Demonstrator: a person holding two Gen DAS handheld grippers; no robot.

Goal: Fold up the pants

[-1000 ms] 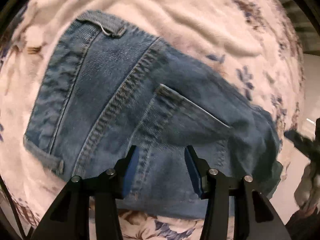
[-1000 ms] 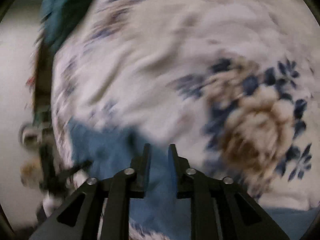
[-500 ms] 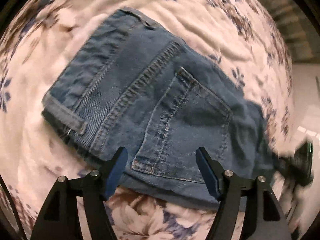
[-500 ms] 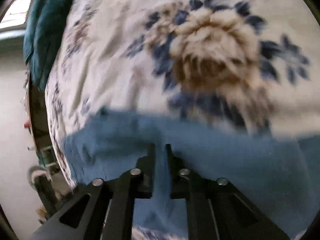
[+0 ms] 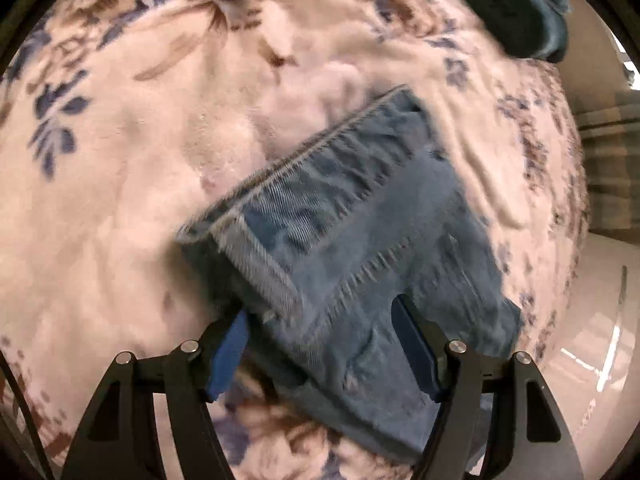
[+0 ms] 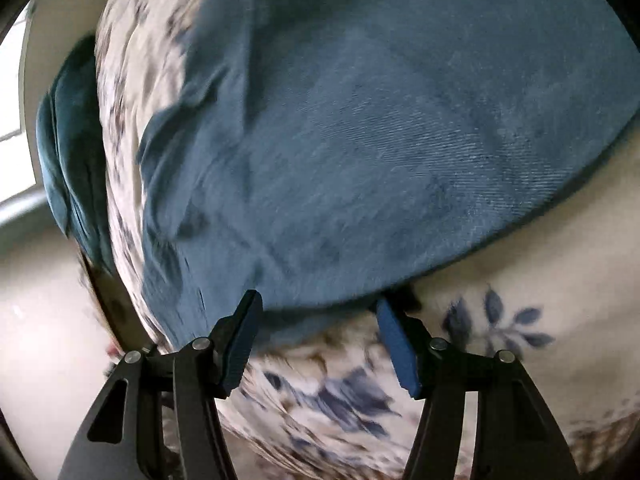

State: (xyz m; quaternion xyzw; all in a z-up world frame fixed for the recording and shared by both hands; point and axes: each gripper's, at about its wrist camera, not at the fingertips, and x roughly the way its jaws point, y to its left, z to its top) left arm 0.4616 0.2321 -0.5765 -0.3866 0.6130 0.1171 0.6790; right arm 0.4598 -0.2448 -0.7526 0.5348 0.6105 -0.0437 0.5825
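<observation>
My left gripper (image 5: 320, 344) has its fingers spread wide. My right gripper (image 6: 318, 338) is spread wide too, holding nothing.

The left two-finger gripper (image 5: 320, 344) is matte black, with 2 angular fingers that each carry a flat blue rubber pad (image 5: 228, 354) on the inner face. 4 round silver screws (image 5: 189, 346) sit along the linkage, and triangular cut-outs open the outer arms. A thin black cable (image 5: 18, 408) curves along the left edge. The right two-finger gripper (image 6: 318, 332) has the same black frame, ribbed blue pads (image 6: 396, 350) and 4 silver screws (image 6: 199, 344).
</observation>
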